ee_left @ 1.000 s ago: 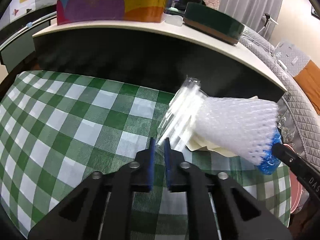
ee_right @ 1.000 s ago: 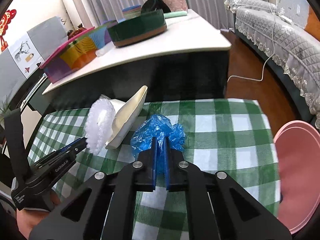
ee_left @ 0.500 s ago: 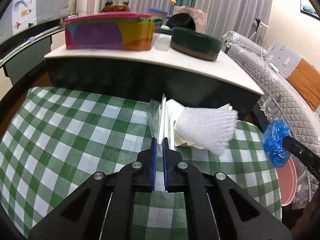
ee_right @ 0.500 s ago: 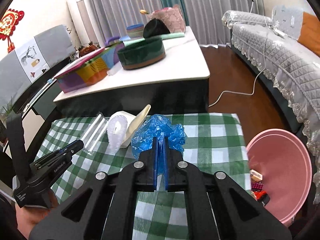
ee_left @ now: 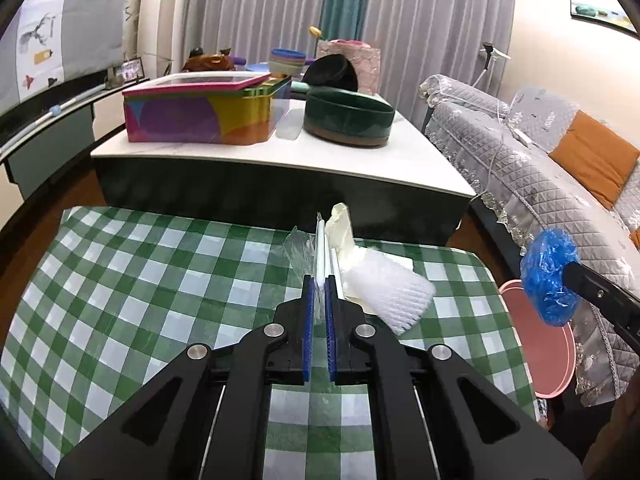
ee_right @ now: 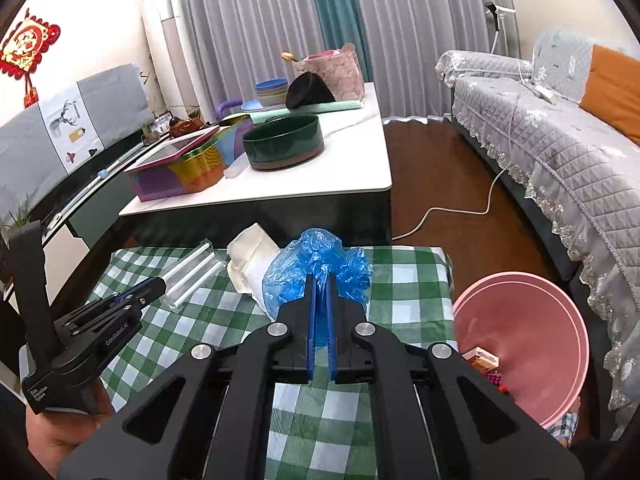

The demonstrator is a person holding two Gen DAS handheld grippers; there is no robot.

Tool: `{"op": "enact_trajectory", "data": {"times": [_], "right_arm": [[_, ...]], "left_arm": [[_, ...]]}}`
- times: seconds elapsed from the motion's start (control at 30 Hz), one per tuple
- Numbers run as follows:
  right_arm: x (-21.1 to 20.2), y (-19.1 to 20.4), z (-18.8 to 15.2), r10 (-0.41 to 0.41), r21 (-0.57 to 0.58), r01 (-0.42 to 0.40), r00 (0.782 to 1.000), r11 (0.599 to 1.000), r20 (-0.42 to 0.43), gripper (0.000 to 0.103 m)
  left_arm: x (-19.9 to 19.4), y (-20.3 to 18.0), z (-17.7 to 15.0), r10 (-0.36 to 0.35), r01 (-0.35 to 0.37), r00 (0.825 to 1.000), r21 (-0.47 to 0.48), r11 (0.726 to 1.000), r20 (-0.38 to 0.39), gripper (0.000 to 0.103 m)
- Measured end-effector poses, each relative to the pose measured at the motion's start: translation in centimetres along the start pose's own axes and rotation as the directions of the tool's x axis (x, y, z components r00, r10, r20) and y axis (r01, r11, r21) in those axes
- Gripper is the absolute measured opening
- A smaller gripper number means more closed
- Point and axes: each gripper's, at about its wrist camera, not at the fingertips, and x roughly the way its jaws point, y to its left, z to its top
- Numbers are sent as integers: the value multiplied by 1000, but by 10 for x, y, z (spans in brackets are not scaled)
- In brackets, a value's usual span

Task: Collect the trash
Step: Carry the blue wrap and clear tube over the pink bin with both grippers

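At frame centre, my left claw [ee_left: 319,294] gripped the clear wrapper [ee_left: 305,254]; my right claw [ee_right: 319,292] pinched the blue bag [ee_right: 316,266] beside the pink bin [ee_right: 532,320].

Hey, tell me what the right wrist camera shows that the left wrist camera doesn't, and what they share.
Only the right wrist view shows the inside of the pink bin, with a small box already at its bottom, the red wall ornament, and the left gripper from the side, shut on the clear wrapper.

Only the left wrist view shows the white foam net unobstructed and the framed picture.

Both show the blue plastic bag clamped in the right gripper, the checked tablecloth, the green bowl and the sofa.
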Motion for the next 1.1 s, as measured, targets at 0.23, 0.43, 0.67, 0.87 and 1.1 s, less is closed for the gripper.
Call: {"op": "enact_trajectory", "data": {"times": [0.23,0.43,0.67,0.87,1.1], "right_arm": [[-19,-10,-1,-26,10,25,999,1000,28,5],[-30,-22,0,-50,25,49,998,998,45,5],[-37,-39,-1,-83,48,81,995,996,56,5],[-39,-62,-4,-120,78,115,991,990,59,5],[-40,-94,-8,-175,122,167,983,978,55,5]], "left_arm": [[-13,-10,-2,-13,13,1000,19,1000,18,5],[-19,-21,-1,-32,31,999,34,999,28,5],[-20,-38,-2,-61,60,998,59,996,32,5],[-17,-62,-5,-89,87,996,89,992,27,5],[-9,-95,-12,-137,135,990,133,982,10,5]]}}
